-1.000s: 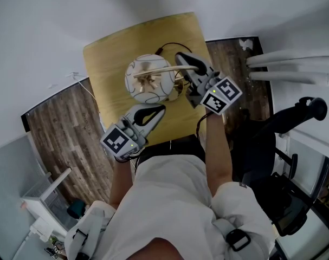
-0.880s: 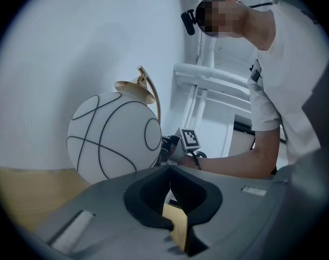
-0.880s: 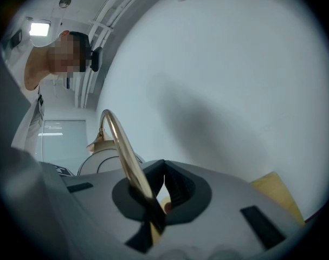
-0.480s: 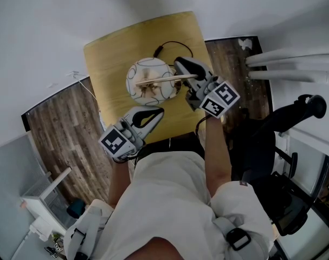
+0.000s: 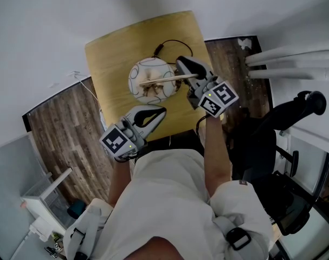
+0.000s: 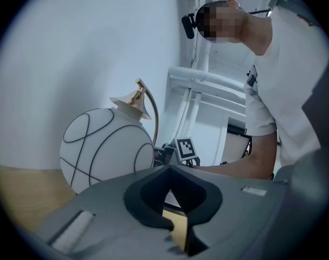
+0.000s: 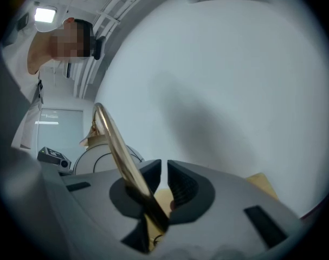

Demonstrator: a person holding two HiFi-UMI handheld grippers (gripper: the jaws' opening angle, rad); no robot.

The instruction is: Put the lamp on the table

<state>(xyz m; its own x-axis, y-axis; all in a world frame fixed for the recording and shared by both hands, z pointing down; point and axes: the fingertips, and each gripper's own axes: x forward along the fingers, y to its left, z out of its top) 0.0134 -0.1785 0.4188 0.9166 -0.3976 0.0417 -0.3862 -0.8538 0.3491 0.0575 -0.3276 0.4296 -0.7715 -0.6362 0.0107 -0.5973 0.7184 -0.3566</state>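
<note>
Lowered since a second ago, the lamp (image 5: 152,80) sits mid tabletop (image 5: 113,50), with its black cable (image 5: 172,43) looping behind toward the wall. Right gripper (image 5: 183,64) is opening, a narrow gap, brass arm (image 7: 118,150) loose between the jaws. Left gripper (image 5: 159,111) hovers closed and empty just beside the globe, office chair (image 5: 294,123) crowding the right

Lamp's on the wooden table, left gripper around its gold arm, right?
Not the left gripper: the right gripper has the gold arm between its opening jaws, as the right gripper view shows. The lamp is on the wooden table.
</note>
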